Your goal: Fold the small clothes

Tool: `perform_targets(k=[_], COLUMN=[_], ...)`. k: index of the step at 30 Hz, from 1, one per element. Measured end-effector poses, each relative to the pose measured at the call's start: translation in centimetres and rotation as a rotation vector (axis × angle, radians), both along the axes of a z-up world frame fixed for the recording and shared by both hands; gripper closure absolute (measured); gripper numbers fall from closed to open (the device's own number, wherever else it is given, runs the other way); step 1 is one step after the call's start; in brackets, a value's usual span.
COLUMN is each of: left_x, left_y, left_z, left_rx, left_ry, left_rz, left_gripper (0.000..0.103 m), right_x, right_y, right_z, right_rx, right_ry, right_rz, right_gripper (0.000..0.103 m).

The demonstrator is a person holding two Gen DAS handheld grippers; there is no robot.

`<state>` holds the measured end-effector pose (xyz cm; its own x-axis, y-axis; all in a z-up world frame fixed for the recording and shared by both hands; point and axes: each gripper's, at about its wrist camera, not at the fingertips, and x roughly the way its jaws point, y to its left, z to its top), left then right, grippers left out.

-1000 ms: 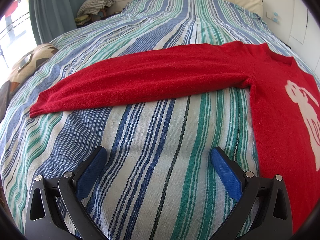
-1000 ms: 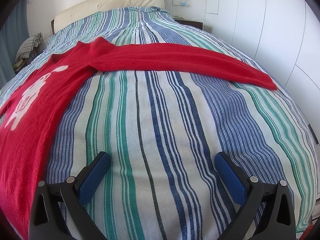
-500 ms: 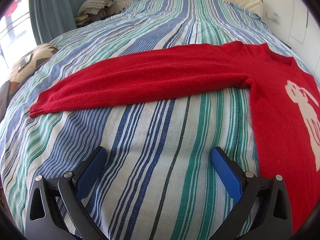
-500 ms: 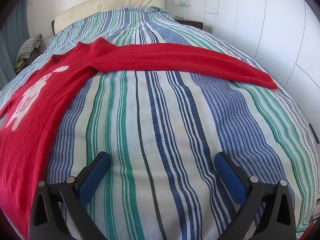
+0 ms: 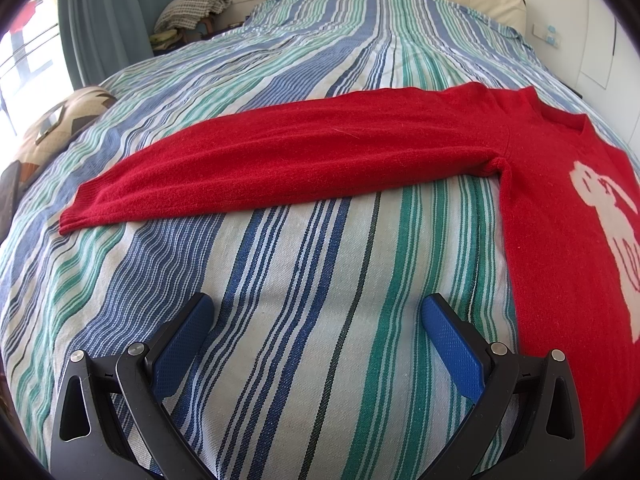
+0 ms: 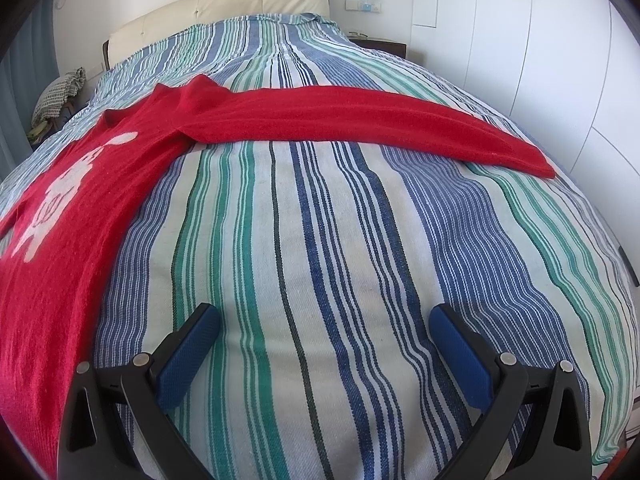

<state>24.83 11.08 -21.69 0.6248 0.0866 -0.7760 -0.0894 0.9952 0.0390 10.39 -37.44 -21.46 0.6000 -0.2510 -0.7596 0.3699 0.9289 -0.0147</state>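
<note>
Nothing has shifted this past second: both my left fingers [image 5: 314,320] and right fingers [image 6: 324,330] stay released above the bed [image 5: 280,320], the red sweater [image 5: 304,164] across mid-frame still unfolded.

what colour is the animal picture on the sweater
Off-white, on the red knitted sweater; the animal picture shows best in the left wrist view.

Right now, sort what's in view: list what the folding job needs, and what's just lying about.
For the job: red sweater, spread flat with sleeves out; left gripper and right gripper, both open and empty.

Lying about: checked cloth pile, patterned cushion, striped bedspread underneath.
</note>
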Motion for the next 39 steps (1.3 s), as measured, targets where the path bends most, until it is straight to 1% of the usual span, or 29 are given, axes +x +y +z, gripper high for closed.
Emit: perform_targets(k=[35,37,39], left_x=[0.01,0.01,0.01], left_y=[0.03,0.06,0.06], left_z=[-0.04,-0.04,-0.04], left_rx=[-0.001,-0.001,-0.001], left_ry=[0.000,0.000,0.000], left_rz=[0.001,0.001,0.001], left_gripper=[0.000,0.000,0.000], right_x=[-0.01,-0.04,-0.06], right_y=[0.15,0.14,0.08], right_z=[-0.08,0.05,0.62], right_rx=[-0.004,0.001,0.015], right_ry=[0.001,0.008,0.041], right_rz=[0.000,0.001,0.029], right_gripper=[0.000,0.000,0.000])
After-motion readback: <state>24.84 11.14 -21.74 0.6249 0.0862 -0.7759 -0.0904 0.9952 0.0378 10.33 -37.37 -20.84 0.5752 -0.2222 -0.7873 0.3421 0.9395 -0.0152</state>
